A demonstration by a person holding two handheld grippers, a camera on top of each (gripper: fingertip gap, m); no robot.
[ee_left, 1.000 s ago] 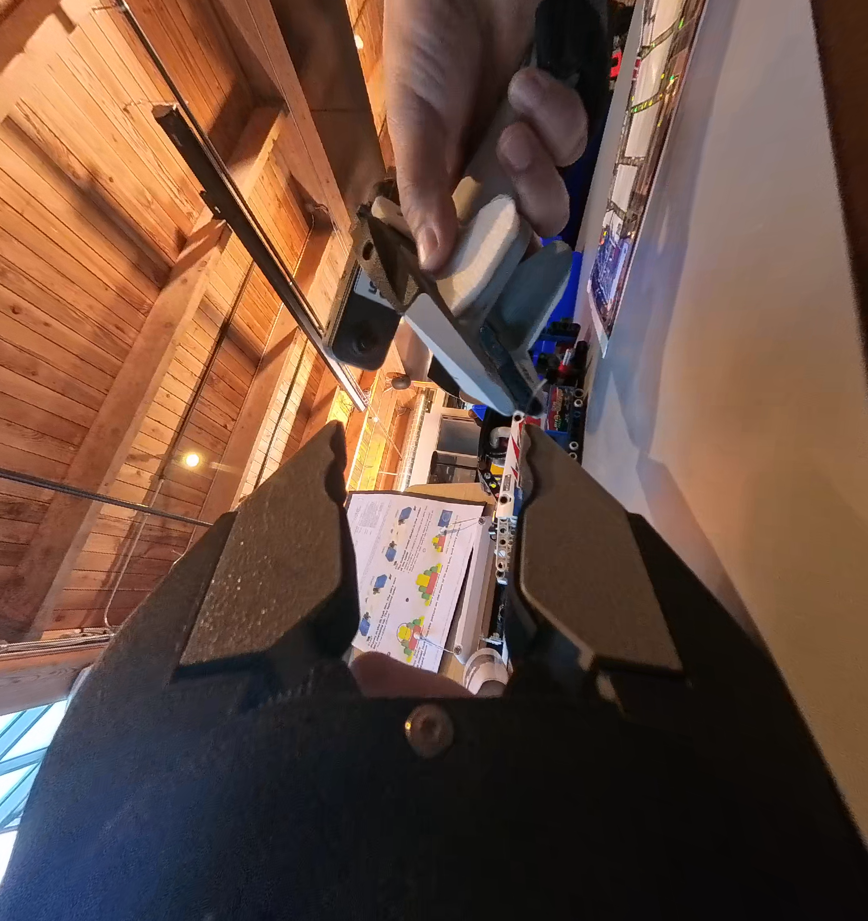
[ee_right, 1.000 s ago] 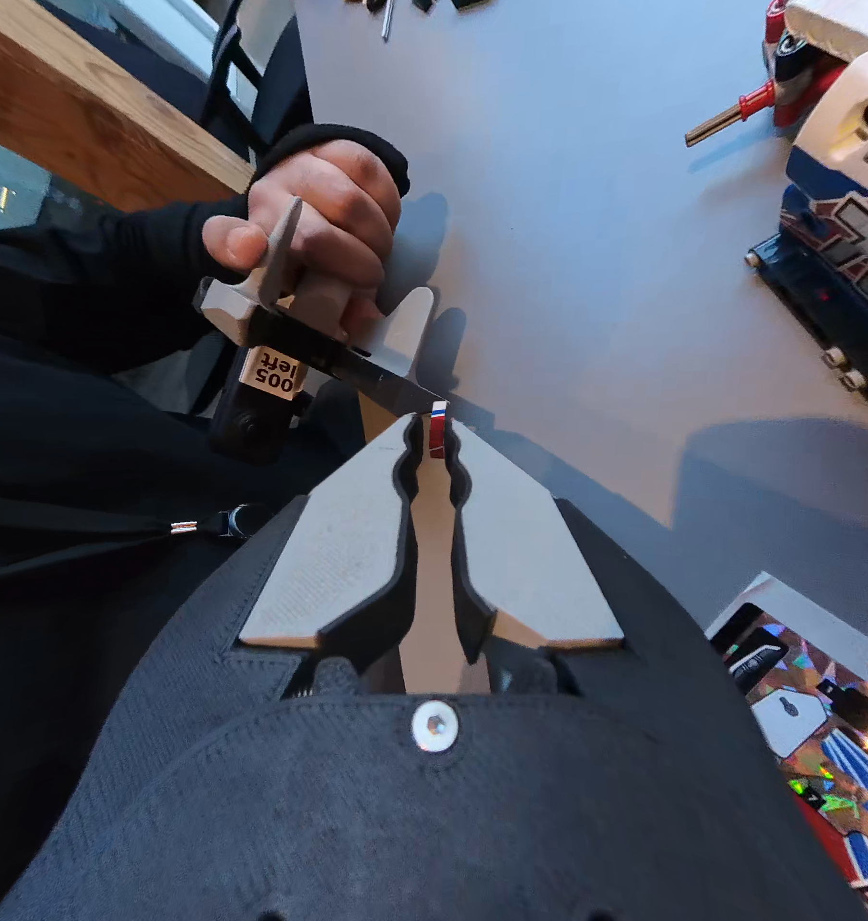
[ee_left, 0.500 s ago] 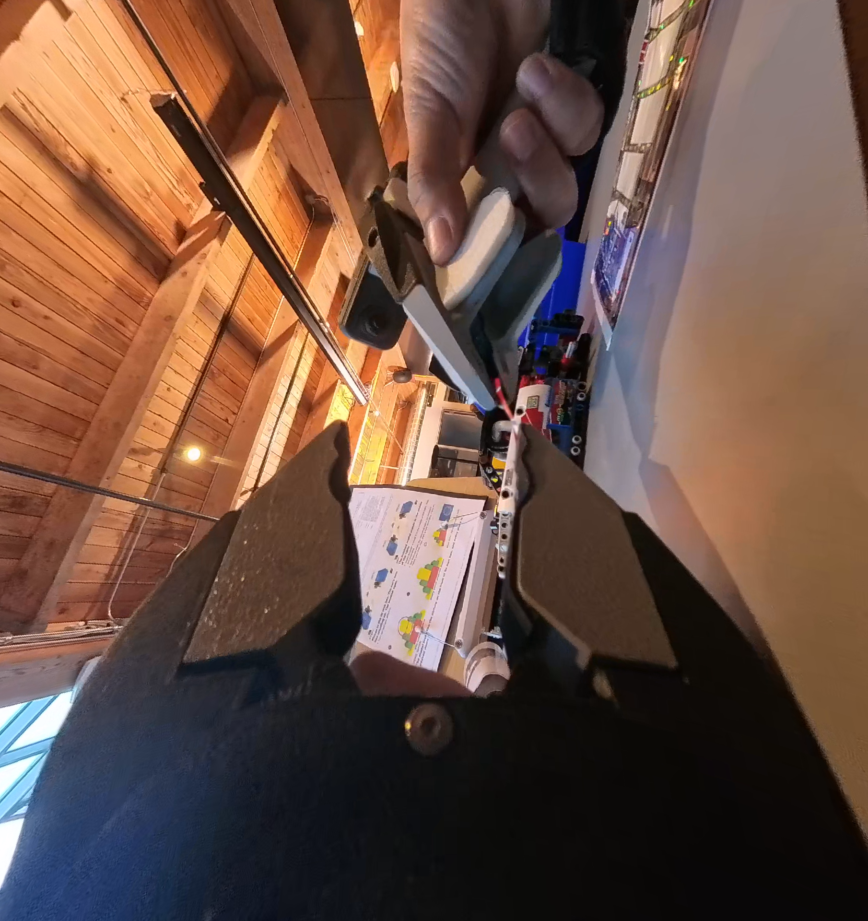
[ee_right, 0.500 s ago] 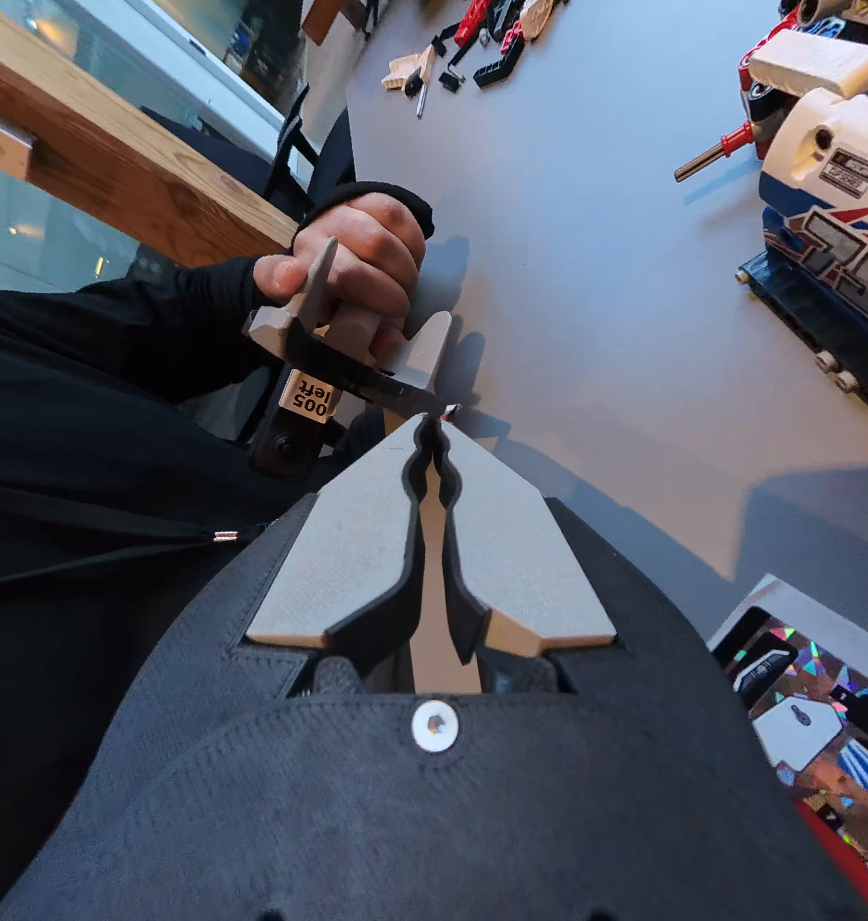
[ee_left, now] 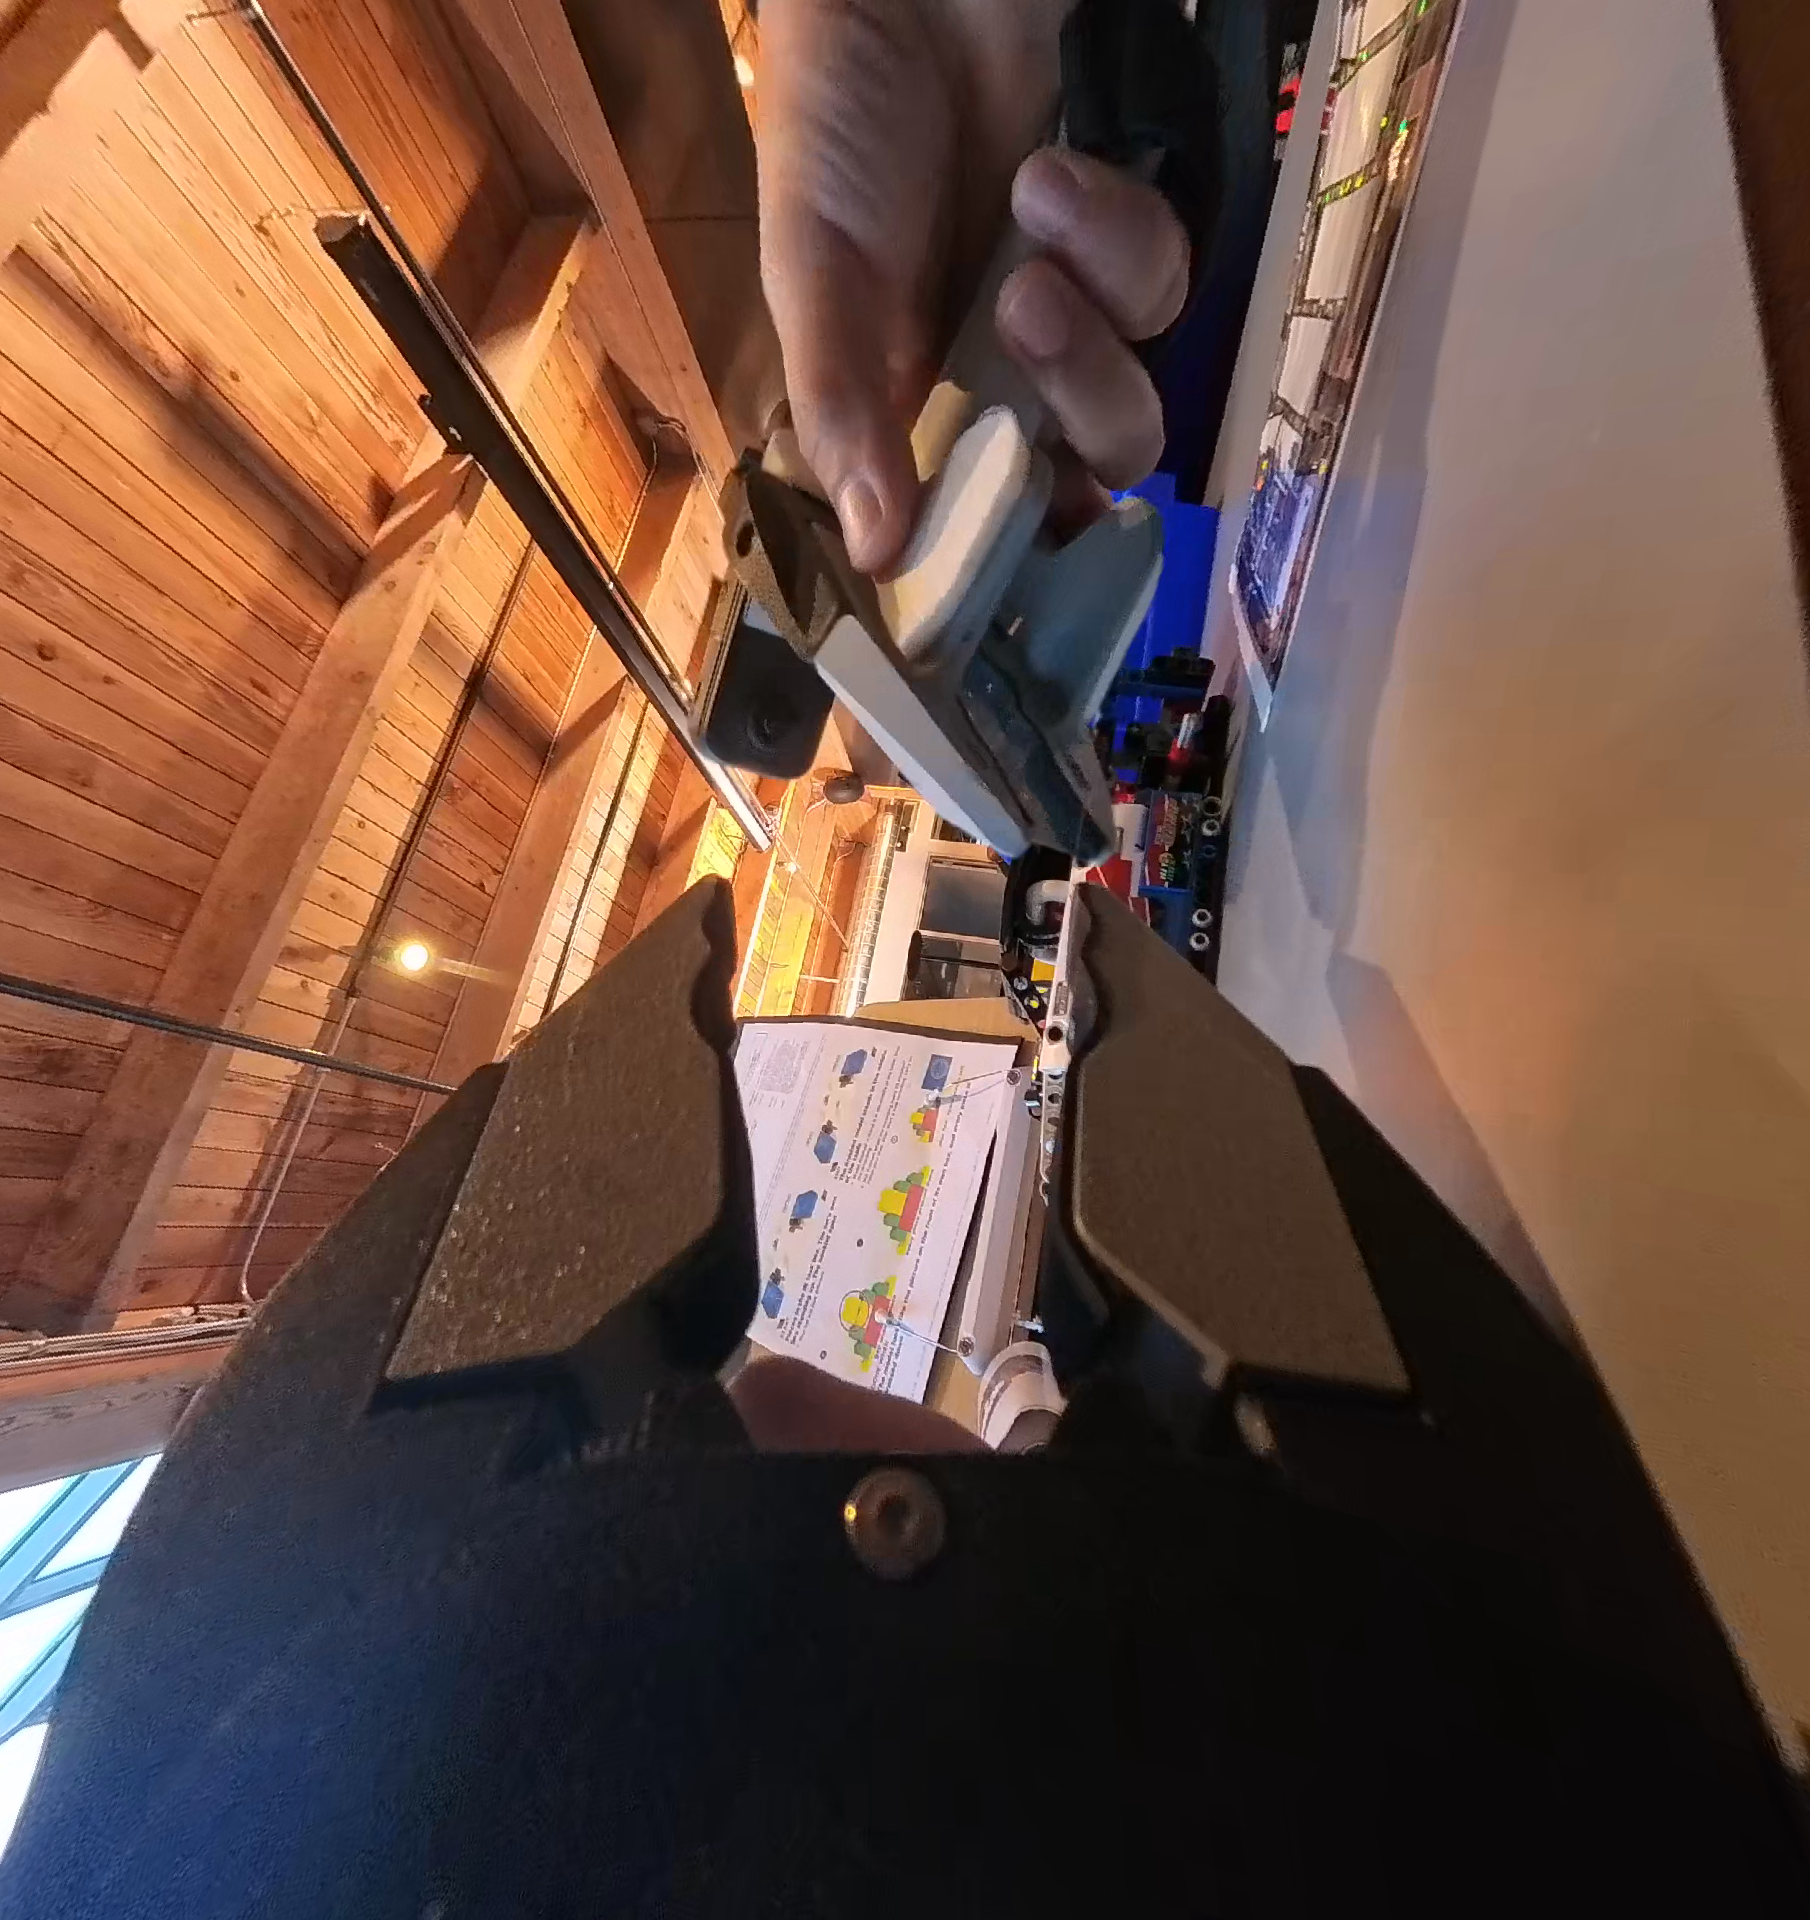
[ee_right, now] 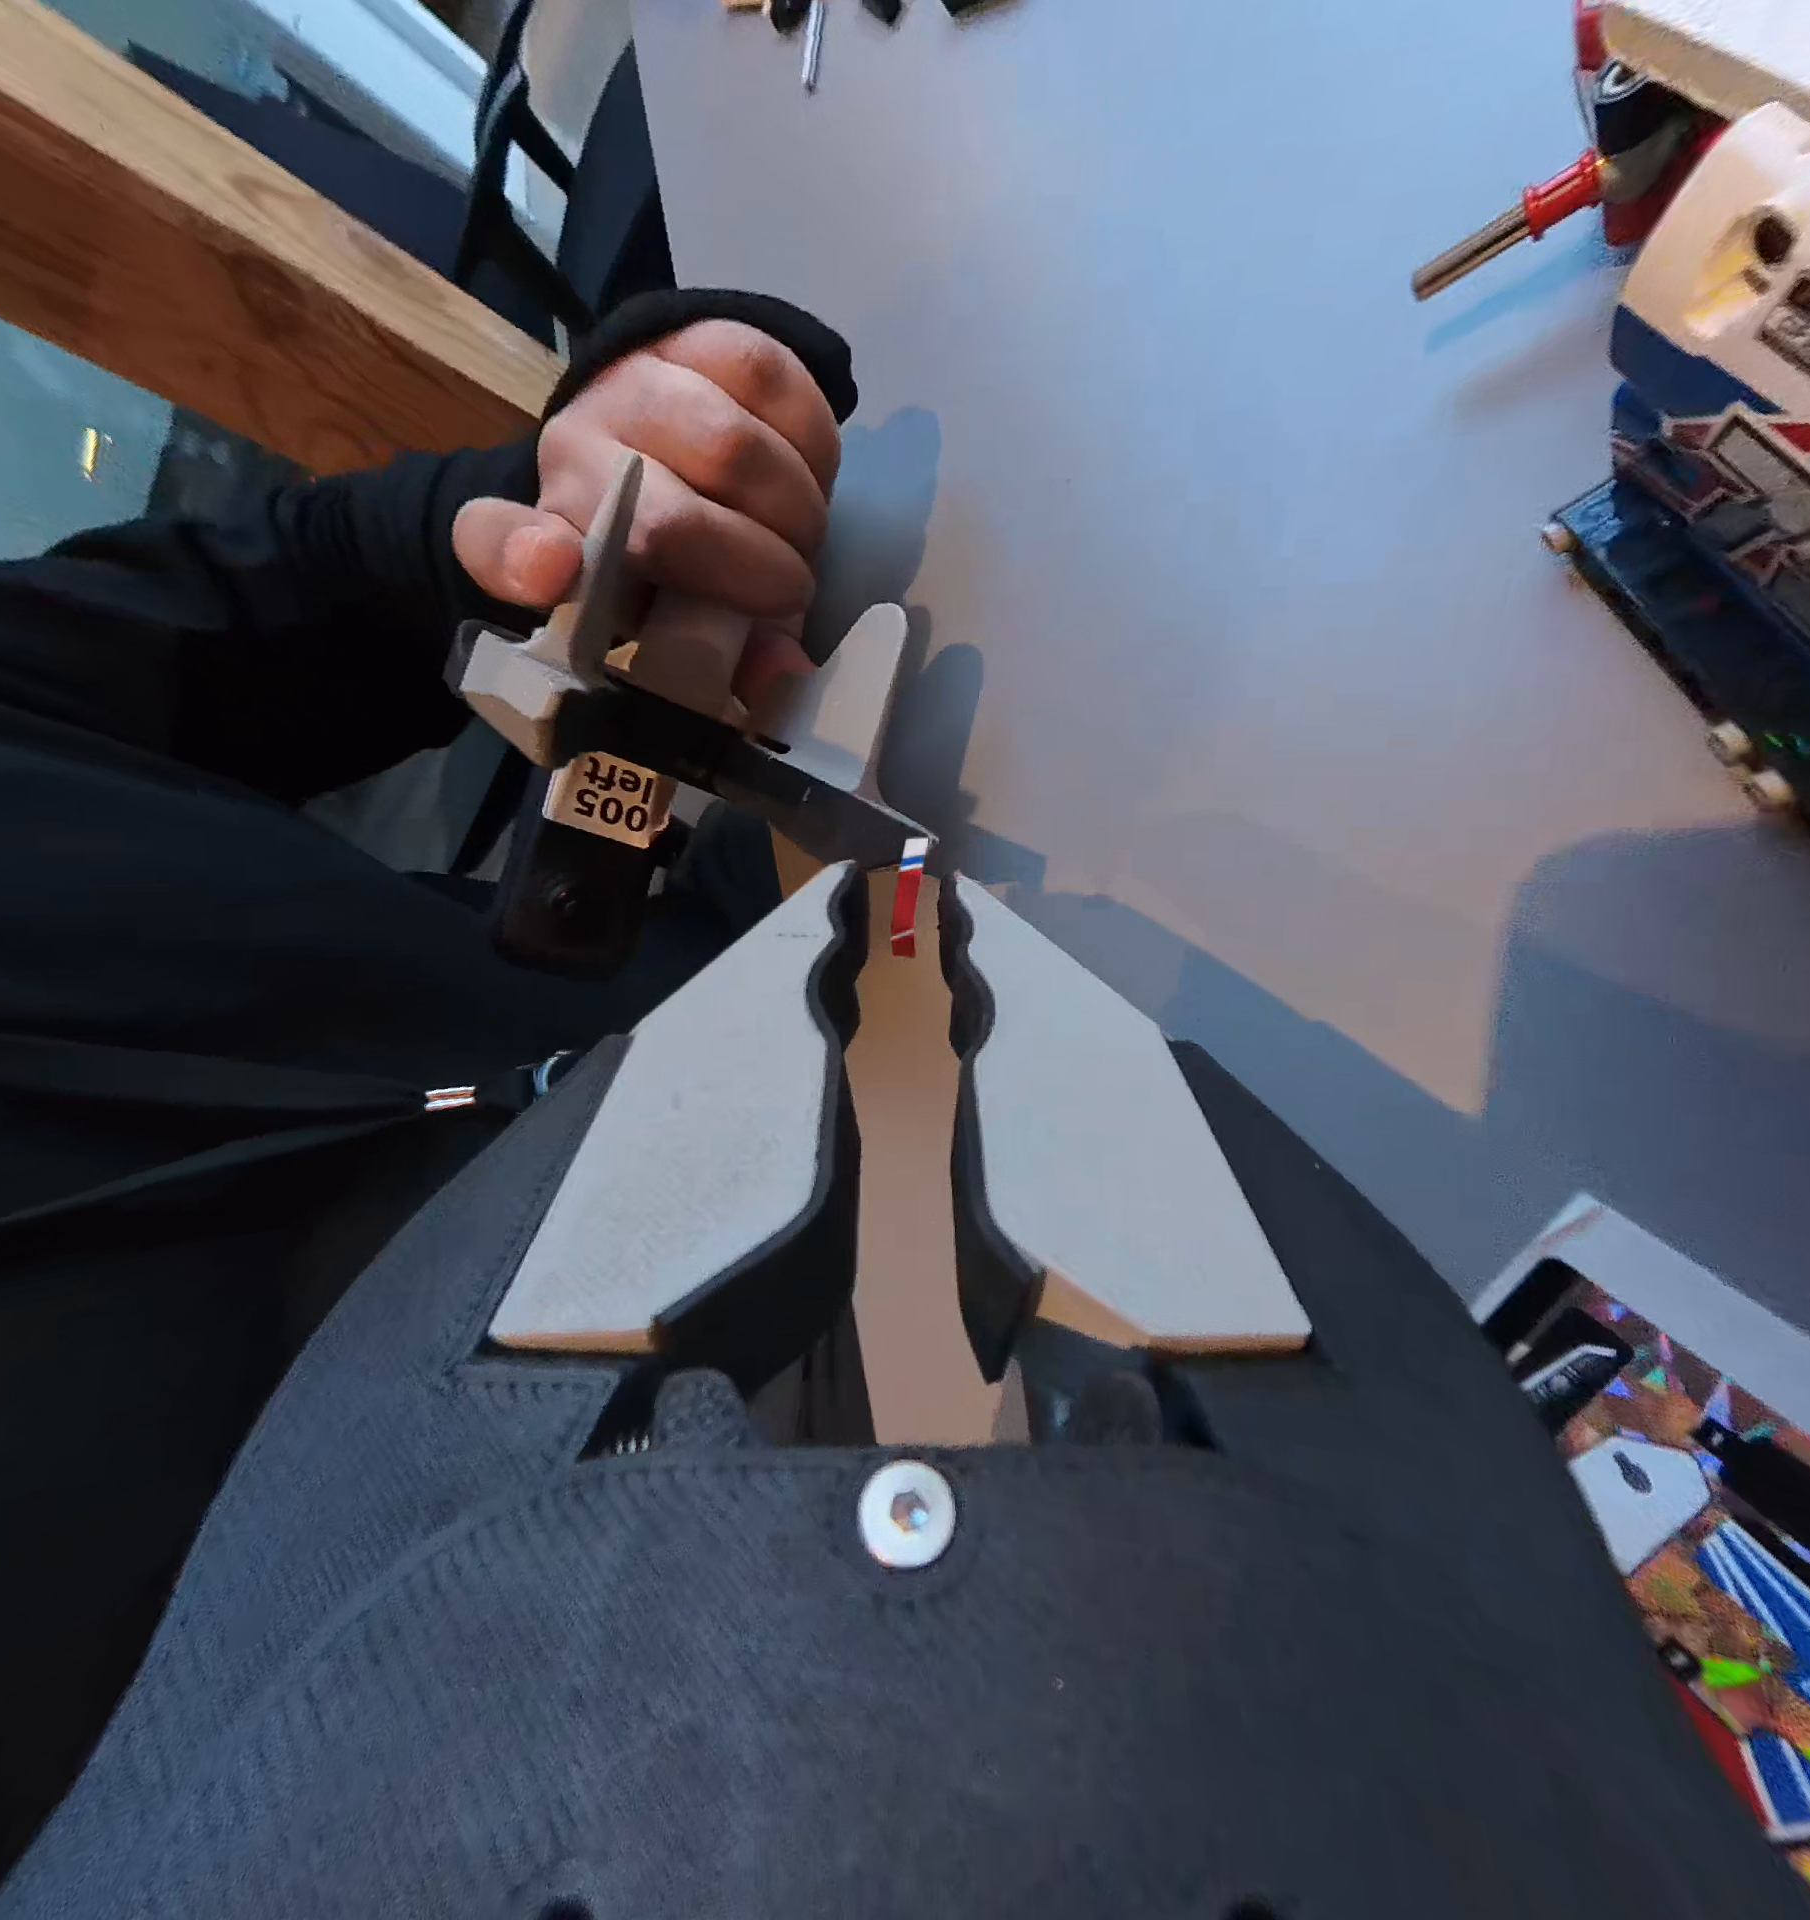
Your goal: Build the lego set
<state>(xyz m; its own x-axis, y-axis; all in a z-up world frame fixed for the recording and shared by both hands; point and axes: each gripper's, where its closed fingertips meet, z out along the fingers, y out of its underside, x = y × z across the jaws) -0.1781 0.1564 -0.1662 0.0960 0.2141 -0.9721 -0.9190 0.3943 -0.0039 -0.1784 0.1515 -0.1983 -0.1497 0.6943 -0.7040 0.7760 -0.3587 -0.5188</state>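
The right hand-held gripper (ee_right: 901, 899) now stands slightly spread, having released the sticker (ee_right: 907, 896); the left hand-held gripper (ee_left: 896, 935), spread, carries it.

Place: timber-built hall or workshop room
Ceiling: wooden planks and beams (ee_left: 257, 520), a dark rail (ee_left: 527, 457), one lamp (ee_left: 415, 956)
Work surface: grey table (ee_right: 1192, 520)
On it: part-built toy models (ee_right: 1753, 436), instruction sheet (ee_left: 870, 1174)

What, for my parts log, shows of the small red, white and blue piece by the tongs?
The striped piece is a thin sliver, white and blue at its far end, red nearer. It stands between the right tongs' tips, gaps either side, above the grey table. The left tongs' tip meets its far end.
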